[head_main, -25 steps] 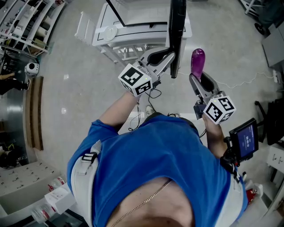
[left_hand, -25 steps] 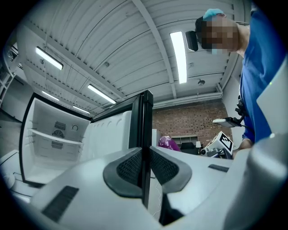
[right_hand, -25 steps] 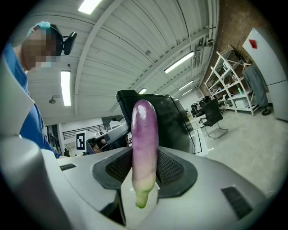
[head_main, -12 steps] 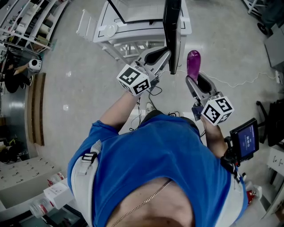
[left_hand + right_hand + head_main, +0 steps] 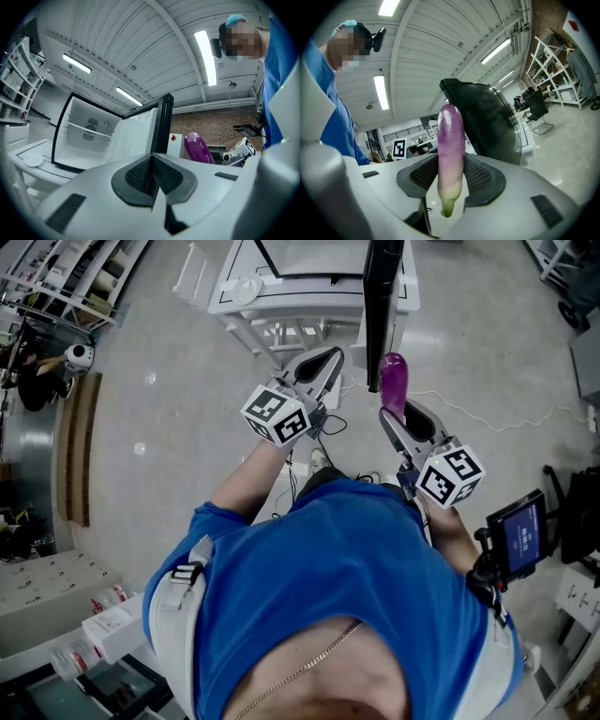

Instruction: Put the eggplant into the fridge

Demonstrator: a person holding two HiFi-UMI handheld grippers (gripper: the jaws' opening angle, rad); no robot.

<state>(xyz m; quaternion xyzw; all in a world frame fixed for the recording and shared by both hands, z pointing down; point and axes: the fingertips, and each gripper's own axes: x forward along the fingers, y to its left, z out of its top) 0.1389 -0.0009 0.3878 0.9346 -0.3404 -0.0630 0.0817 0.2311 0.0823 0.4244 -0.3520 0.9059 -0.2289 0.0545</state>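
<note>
The purple eggplant [image 5: 392, 382] stands upright between the pads of my right gripper [image 5: 401, 418], green stem end down; the same grip on the eggplant [image 5: 450, 154] shows in the right gripper [image 5: 450, 174] view. The small white fridge [image 5: 302, 277] stands ahead with its black door [image 5: 380, 306] swung open, and its bare white inside [image 5: 86, 136] shows in the left gripper view. My left gripper [image 5: 330, 357] hangs just left of the door's edge, free of it. Its jaws have just been closing and stand shut, the left gripper [image 5: 151, 161] holding nothing.
The fridge sits on a white stand [image 5: 281, 334] with a small round dish [image 5: 248, 289] on top. A cable [image 5: 487, 413] trails over the floor at right. Shelving [image 5: 56, 282] lines the far left, and a white rack [image 5: 562, 70] and chair [image 5: 538, 108] stand off right.
My left gripper has drawn back leftward from the door's edge and shut. The right gripper has carried the eggplant left, closer to the open door.
</note>
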